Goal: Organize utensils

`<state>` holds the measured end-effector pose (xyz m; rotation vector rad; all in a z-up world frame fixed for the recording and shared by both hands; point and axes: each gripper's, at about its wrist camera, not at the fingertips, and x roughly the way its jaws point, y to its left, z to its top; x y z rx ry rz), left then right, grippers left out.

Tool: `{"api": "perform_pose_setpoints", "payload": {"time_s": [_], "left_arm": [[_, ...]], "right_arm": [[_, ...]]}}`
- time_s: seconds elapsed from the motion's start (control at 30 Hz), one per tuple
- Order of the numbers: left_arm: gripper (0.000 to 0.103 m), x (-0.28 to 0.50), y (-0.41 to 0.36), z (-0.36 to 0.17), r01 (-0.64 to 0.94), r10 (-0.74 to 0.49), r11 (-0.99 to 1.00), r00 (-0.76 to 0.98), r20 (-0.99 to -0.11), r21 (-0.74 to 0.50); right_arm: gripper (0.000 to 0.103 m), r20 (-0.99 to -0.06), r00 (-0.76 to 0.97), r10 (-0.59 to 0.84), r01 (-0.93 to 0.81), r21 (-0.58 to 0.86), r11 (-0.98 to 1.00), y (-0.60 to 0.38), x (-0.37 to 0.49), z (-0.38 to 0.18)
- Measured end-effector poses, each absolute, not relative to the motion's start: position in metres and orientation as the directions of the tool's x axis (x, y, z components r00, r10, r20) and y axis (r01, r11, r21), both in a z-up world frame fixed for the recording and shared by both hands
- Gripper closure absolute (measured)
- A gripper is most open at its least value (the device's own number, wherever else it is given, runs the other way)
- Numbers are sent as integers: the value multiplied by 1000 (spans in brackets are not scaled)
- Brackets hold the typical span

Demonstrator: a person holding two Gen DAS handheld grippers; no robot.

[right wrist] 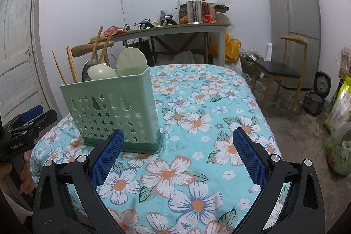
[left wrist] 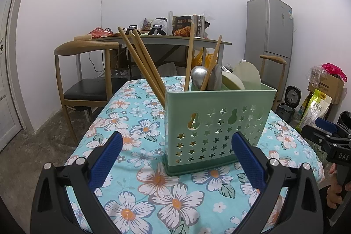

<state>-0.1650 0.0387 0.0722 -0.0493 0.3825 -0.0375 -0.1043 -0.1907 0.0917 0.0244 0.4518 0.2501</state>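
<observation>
Standing upright in the green caddy (left wrist: 219, 122) on the floral cloth (left wrist: 166, 190), chopsticks (left wrist: 142, 65) leaning toward 11 o'clock, spoons (left wrist: 198, 76) bunched at the far end; dead ahead at 12 o'clock of the left gripper (left wrist: 175, 159), spread wide and empty; off at 10 o'clock from the right gripper (right wrist: 178, 159), equally wide, holding nothing; left looks nearer

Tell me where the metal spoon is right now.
The metal spoon stands bowl-up inside the pale green plastic utensil caddy, centre of the left wrist view, between wooden chopsticks and pale green plastic spoons.
</observation>
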Motion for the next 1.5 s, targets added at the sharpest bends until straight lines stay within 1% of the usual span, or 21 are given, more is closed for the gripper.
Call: {"api": "perform_pose_setpoints", "payload": {"time_s": [0.6,0.73,0.9,1.5], "left_arm": [[6,-163,38,71,35,-52,998,924,-378,-54],[6,-167,39,74,38,-57,997,933,-354,-61],[6,-165,38,73,37,-56,998,928,-368,-58],[6,-166,38,73,36,-53,998,928,-368,-53]], "right_arm": [[8,-429,870,243,-234,76,969,-190,-104,92],[8,-428,870,243,-233,77,969,-190,-105,92],[8,-429,870,244,-234,78,969,-190,-104,92],[8,-429,870,244,-234,77,969,-190,-104,92]]}}
